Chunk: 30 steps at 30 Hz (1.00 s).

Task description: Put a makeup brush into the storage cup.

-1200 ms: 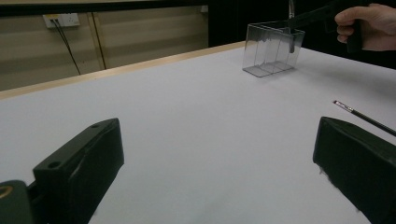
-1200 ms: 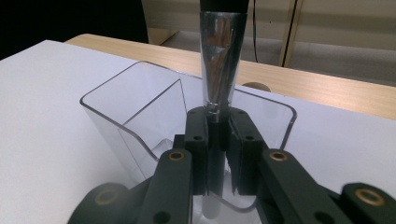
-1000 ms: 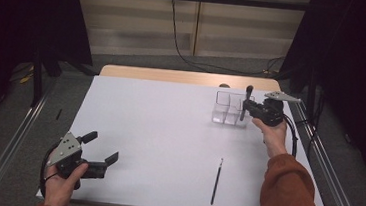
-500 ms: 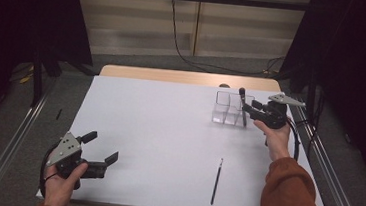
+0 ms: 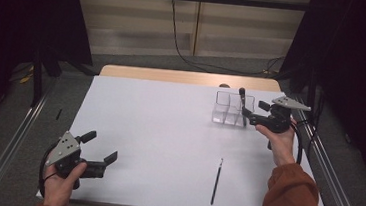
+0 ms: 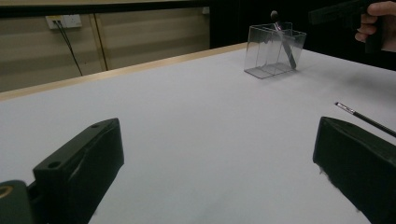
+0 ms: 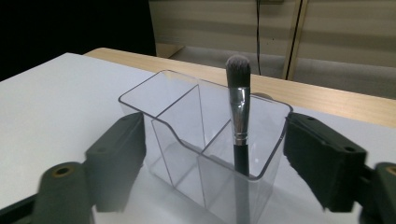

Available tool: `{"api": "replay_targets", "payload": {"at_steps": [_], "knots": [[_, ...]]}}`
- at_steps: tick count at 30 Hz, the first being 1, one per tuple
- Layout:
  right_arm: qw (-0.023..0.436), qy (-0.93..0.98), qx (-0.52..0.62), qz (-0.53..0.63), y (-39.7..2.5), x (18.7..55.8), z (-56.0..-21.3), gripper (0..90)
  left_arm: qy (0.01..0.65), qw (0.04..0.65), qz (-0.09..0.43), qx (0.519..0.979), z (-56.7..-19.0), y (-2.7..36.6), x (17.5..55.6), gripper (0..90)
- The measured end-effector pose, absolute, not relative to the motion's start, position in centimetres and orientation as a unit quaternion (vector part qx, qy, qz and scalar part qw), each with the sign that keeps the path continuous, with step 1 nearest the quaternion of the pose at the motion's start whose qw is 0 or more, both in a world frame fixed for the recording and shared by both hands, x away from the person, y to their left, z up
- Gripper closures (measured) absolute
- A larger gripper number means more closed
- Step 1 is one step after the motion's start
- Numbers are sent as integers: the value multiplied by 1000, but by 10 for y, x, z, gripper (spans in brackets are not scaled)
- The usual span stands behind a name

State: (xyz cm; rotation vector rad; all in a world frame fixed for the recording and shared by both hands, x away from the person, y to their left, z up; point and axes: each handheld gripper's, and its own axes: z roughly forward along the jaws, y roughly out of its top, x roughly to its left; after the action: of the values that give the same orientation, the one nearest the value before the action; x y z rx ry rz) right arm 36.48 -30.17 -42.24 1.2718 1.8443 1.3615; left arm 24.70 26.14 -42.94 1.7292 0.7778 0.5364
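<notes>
A clear plastic organizer [image 5: 226, 109] with three compartments stands at the table's far right. A dark make-up brush [image 5: 242, 103] stands in its right-hand compartment, bristles up and leaning a little. My right gripper [image 5: 250, 117] is just right of the organizer, open. In the right gripper view its jaws flank the organizer [image 7: 182, 116] and stay apart from the brush [image 7: 238, 112]. My left gripper [image 5: 100, 147] rests open at the front left with nothing between its jaws. A thin black stick [image 5: 217, 180], like a pencil or liner, lies on the table in front of the organizer.
The white table top [image 5: 169, 127] has a wooden strip along its far edge. Metal rails run along both sides. In the left gripper view, the organizer [image 6: 273, 51] and the thin stick [image 6: 366, 120] lie far ahead to the right.
My right gripper carried the brush leftward and lower to the organizer. The brush now stands inside it, free of the jaws. The left gripper has not moved.
</notes>
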Motion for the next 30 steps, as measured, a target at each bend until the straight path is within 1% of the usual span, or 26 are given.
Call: {"api": "replay_targets", "payload": {"at_steps": [1, 4, 10, 21, 30], "knots": [[257, 680, 467, 504, -302, 363, -422, 176, 328, 553, 227, 732, -429, 262, 247, 19], [260, 676, 471, 503, -301, 359, -421, 83, 328, 552, 227, 732, -429, 262, 247, 19], [254, 676, 464, 514, -299, 349, -418, 9, 329, 555, 227, 729, -429, 263, 247, 19], [249, 682, 460, 511, -295, 333, -418, 8, 332, 554, 226, 729, -429, 265, 249, 19], [264, 687, 454, 502, -293, 309, -417, 12, 328, 557, 225, 729, -428, 265, 249, 19]]}}
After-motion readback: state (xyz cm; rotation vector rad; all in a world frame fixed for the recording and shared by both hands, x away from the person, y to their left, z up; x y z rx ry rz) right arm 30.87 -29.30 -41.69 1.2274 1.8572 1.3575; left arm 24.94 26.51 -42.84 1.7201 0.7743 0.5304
